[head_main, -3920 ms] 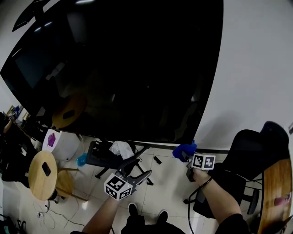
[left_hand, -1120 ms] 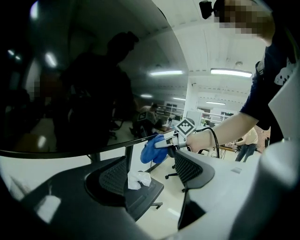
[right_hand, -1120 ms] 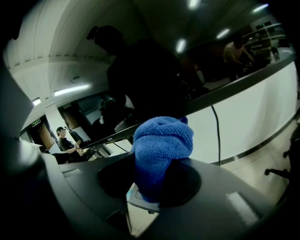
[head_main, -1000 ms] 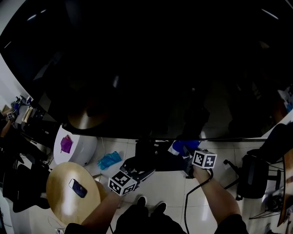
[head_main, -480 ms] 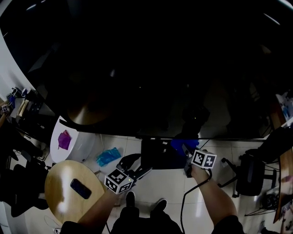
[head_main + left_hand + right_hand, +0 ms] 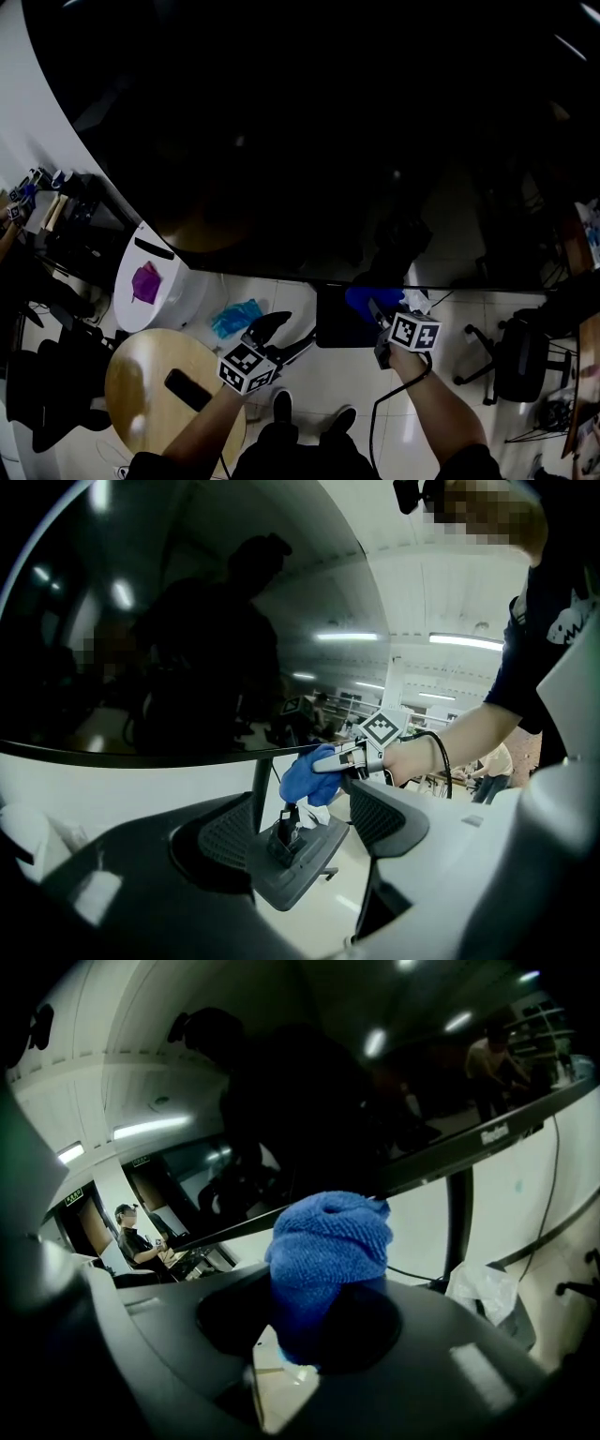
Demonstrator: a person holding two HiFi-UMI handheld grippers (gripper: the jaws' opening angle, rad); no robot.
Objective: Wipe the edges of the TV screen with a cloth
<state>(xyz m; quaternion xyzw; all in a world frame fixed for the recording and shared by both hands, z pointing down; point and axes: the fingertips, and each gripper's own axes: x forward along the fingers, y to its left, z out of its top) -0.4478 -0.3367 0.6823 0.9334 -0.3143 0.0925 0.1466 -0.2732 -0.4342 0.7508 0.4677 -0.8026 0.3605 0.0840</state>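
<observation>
R gripper [image 6: 375,309] is clamped right down on the blue cloth [image 6: 371,298]. The jaws are closed w/ the bunched fabric sticking out past the tips, and in the right gripper view it fills the centre of my pic. The cloth sits up against the lower edge of the TV screen [image 6: 328,141], approx. mid-width, just above the dark stand base [image 6: 339,330]. From the left gripper view it looks to be touching the bezel. L gripper [image 6: 286,336] is lower and to the left, jaws standing wide apart w/ nothing between them; I only see the stand base through the gap. It's near the R gripper but clear of both cloth and TV. On the floor at left is a round wooden table [image 6: 150,398] w/ a dark phone [image 6: 188,390] on it. Beyond that is a white rounded unit [image 6: 159,291] w/ a purple patch on top, and a crumpled teal thing [image 6: 236,317] lies on the tiles beside it. Black office chair [image 6: 520,361] is over at right, well apart from both grippers.
</observation>
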